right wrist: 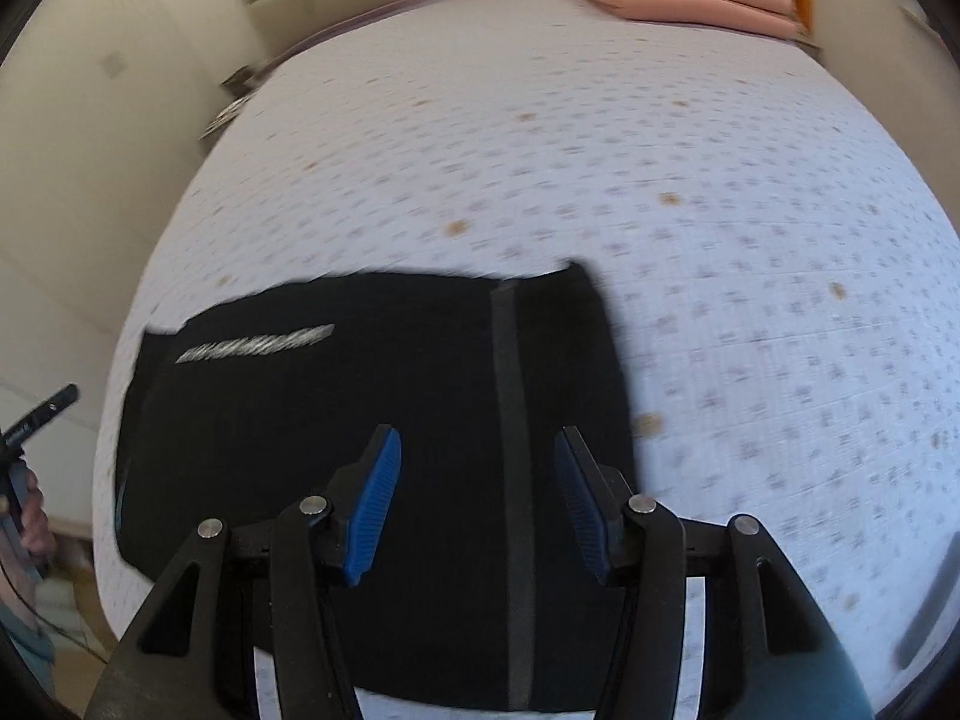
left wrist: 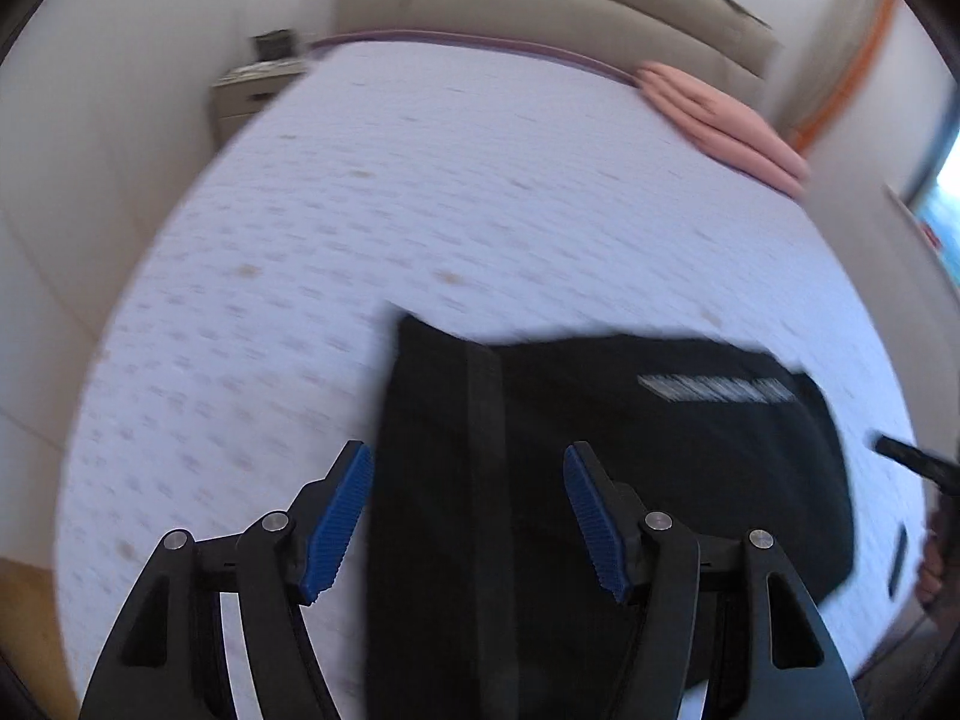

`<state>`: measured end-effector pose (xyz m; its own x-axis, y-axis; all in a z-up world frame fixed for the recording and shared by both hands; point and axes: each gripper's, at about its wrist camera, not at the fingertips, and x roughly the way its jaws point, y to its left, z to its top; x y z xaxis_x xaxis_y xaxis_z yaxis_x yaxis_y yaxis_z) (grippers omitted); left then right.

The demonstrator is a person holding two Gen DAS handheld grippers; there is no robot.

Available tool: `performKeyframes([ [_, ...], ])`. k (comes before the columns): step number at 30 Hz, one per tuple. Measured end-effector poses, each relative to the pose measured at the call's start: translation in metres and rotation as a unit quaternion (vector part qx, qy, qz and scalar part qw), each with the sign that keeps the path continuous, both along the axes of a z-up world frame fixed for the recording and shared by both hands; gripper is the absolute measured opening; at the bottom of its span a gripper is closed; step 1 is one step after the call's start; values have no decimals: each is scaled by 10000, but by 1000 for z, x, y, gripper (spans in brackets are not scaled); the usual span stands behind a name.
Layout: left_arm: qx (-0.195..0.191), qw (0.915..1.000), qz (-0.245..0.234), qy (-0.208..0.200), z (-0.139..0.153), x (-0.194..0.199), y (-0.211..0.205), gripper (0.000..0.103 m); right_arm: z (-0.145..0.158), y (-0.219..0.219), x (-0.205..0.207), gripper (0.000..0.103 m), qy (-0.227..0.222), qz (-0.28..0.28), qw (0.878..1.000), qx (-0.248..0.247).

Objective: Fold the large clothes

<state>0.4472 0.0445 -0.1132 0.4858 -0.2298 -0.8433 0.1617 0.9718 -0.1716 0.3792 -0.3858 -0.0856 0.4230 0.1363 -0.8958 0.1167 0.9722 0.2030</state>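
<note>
One black garment (left wrist: 600,450) – one pink blanket (left wrist: 726,126) – two claws (left wrist: 468,516).

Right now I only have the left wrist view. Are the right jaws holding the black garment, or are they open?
Observer: The right gripper is open. Its jaws are spread above the black garment and hold nothing.
Operator: Where does the grey stripe sit relative to those jaws?
Observer: In the right wrist view the grey stripe runs between them, close to the right-hand one.
Operator: Can you see my left hand from that side?
Observer: Yes, the left hand shows at the frame's left edge, past the garment's left side. The frame is too blurred to say more.
</note>
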Motion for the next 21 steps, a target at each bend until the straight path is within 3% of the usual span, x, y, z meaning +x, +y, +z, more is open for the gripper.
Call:
performKeyframes([
  [6, -340, 9963, -725, 317, -38, -42, -97, 67, -29, 84, -2, 57, -36, 646, 9977, -188],
  [8, -217, 9947, -879, 494, -62, -46, -117, 67, -46, 102, -2, 57, 50, 841, 9954, -460],
  [11, 67, 9947, -812, 620, -96, -41, -124, 66, -89, 123, -2, 60, 281, 1085, 9890, -969],
  [13, 117, 9951, -731, 651, -111, -35, -124, 66, -103, 125, -6, 60, 143, 1081, 9888, -1021],
  [18, 158, 9959, -661, 604, -119, -27, -126, 70, -110, 125, -6, 60, 126, 1031, 9892, -1038],
  [21, -27, 9959, -597, 681, -105, -28, -121, 71, -102, 121, -1, 60, 331, 1039, 9904, -847],
])
